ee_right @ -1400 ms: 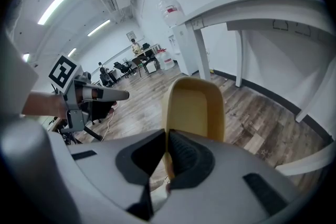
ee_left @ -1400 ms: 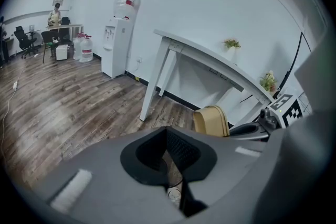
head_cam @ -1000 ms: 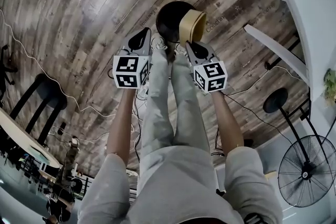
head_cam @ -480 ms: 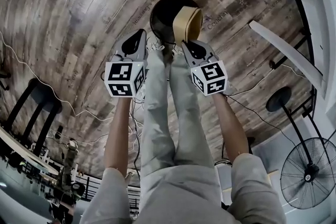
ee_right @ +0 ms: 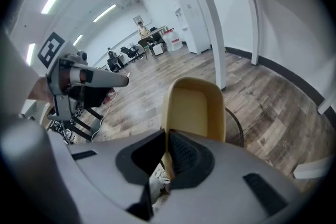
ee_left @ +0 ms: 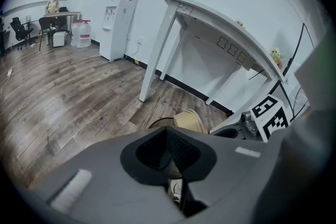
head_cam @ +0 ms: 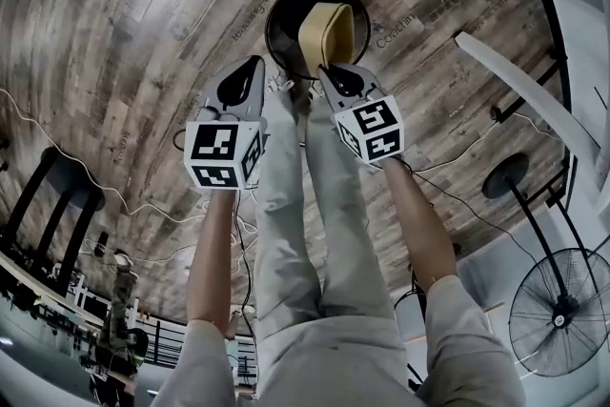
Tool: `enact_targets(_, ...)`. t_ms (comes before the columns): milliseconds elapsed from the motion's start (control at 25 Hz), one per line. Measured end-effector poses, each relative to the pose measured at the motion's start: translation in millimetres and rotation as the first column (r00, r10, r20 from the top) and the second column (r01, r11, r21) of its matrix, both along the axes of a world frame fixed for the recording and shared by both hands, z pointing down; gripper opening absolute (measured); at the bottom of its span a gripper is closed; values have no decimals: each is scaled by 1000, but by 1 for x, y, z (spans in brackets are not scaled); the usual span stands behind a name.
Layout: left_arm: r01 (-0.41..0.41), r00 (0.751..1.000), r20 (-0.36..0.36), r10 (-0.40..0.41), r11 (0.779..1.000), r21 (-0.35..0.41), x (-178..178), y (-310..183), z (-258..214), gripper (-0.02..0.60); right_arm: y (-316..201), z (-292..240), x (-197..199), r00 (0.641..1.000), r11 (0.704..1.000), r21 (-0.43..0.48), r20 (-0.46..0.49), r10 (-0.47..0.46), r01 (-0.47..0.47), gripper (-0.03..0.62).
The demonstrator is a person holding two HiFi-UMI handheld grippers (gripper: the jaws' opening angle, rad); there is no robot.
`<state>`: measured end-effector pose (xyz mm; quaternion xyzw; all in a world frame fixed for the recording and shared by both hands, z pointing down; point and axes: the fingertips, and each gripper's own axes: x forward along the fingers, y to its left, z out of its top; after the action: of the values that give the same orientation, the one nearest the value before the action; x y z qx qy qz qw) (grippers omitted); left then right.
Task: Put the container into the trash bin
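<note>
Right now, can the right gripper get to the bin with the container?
Probably yes. The right gripper is shut on the wall of the container and, in the head view, holds it over the open mouth of the bin. Nothing shows between them.

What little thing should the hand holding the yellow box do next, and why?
Probably open the jaws of the right gripper. They pinch one wall of the container, which seems to hang right over the dark mouth of the bin, so letting go should drop it in. The left gripper is shut on nothing and stands off to the side, out of the way.
</note>
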<state>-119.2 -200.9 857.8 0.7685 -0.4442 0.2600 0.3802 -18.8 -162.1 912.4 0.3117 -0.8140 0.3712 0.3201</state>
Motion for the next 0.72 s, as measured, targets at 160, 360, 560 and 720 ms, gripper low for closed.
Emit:
enact_targets(160, -6, 1000, -7, 6, 1000, -3, 2, 1, 3, 11, -6, 19, -3, 1000, 1000, -15, -20, -15, 14, 29)
enact_targets(360, -8, 1000, -9, 8, 1000, -6, -1, 0, 5, 11, -15, 43, -8, 997, 997, -46, -53, -61, 59, 29)
enact_targets(560, 7, 1000, -13, -7, 1000, -12, -6, -2, 8, 11, -22, 66, -15, 993, 993, -84, -80, -89, 82, 30)
enact_targets(720, 30, 999, -28, -31, 999, -19, -7, -2, 9, 11, -21, 87, -17, 990, 987, -141, -105, -93, 78, 30)
